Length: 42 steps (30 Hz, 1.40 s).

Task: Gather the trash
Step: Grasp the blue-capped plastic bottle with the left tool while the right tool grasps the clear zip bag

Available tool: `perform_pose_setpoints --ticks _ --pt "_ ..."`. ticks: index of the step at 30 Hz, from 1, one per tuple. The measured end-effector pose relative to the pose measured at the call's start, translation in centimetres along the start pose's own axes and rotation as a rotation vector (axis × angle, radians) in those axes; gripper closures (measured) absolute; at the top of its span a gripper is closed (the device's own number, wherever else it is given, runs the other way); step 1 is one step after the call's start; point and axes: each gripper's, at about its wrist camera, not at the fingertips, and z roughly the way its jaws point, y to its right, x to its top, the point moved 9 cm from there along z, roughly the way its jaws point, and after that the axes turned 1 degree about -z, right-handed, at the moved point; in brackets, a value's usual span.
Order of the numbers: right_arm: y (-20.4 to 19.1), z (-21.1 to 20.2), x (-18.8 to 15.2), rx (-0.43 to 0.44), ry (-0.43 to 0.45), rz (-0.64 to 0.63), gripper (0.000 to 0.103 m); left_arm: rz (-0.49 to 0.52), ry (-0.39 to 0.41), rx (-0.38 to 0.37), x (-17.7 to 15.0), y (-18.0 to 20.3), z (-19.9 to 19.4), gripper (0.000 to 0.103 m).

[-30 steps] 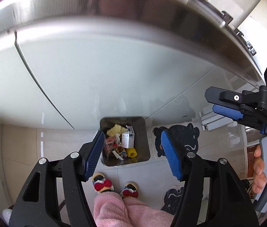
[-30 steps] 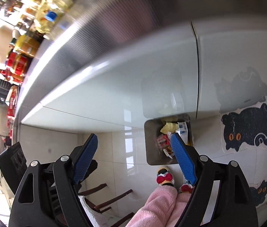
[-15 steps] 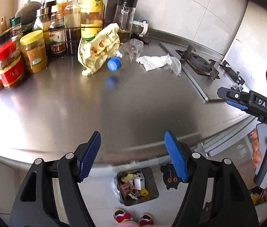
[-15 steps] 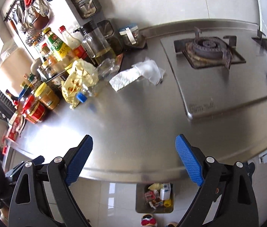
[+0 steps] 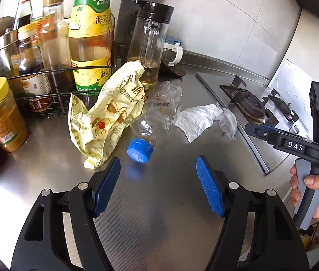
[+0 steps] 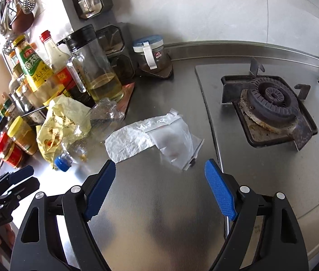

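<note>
The steel counter (image 6: 159, 203) carries all the trash in one loose cluster, between the rack of sauce bottles (image 5: 89, 33) on one side and the gas hob (image 6: 270, 103) on the other. Largest is the crumpled yellow wrapper (image 5: 107, 117), leaning against the wire rack. Touching its right edge lies the crushed clear plastic bottle (image 5: 157, 115), on its side with its blue cap (image 5: 139, 150) pointing toward the left camera. Just beside that is the white paper towel (image 6: 130, 140), overlapped by a clear plastic bag (image 6: 177, 142) on its hob side.

Both tools are empty. The left hand-held gripper (image 5: 158, 187) has its jaws spread wide and sits low over the counter, the blue cap just ahead of its left finger. The right hand-held gripper (image 6: 160, 187) is equally wide open, lined up on the near edges of the towel and bag.

This looks like the approach before a first pick; nothing is gripped yet. The next move probably calls for pushing each tool forward until a piece sits between the pads, then closing (the bottle neck is likely the firmer hold; the thin bag may slip or drag the towel along).
</note>
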Motion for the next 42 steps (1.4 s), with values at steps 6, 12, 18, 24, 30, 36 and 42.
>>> perform_pose_setpoints --ticks 6,12,18,24,30,36,42 --pt "0.0 2.3 0.5 0.005 -0.006 -0.032 0.022 0.020 -0.037 -0.006 0.4 -1.2 3.8 0.039" --pt "0.6 4.4 1.0 -0.039 -0.020 -0.065 0.026 0.017 -0.054 -0.029 0.4 -1.8 5.8 0.040" --pt "1.0 6.3 0.8 -0.047 -0.065 -0.072 0.047 0.028 -0.062 -0.063 0.4 -1.5 6.7 0.050" --pt "1.2 6.6 0.4 -0.042 -0.079 -0.063 0.083 0.048 -0.054 -0.083 0.6 -1.3 6.8 0.063" --pt "1.4 5.4 -0.2 -0.039 -0.072 -0.066 0.088 0.084 -0.033 -0.084 0.4 -0.7 6.2 0.073" --pt "1.3 3.1 -0.4 -0.033 -0.035 -0.072 0.093 0.116 0.009 -0.085 0.4 0.5 4.4 0.073" --pt "0.3 0.1 -1.4 0.006 -0.017 -0.067 0.093 0.127 0.016 -0.059 -0.8 1.6 1.9 0.073"
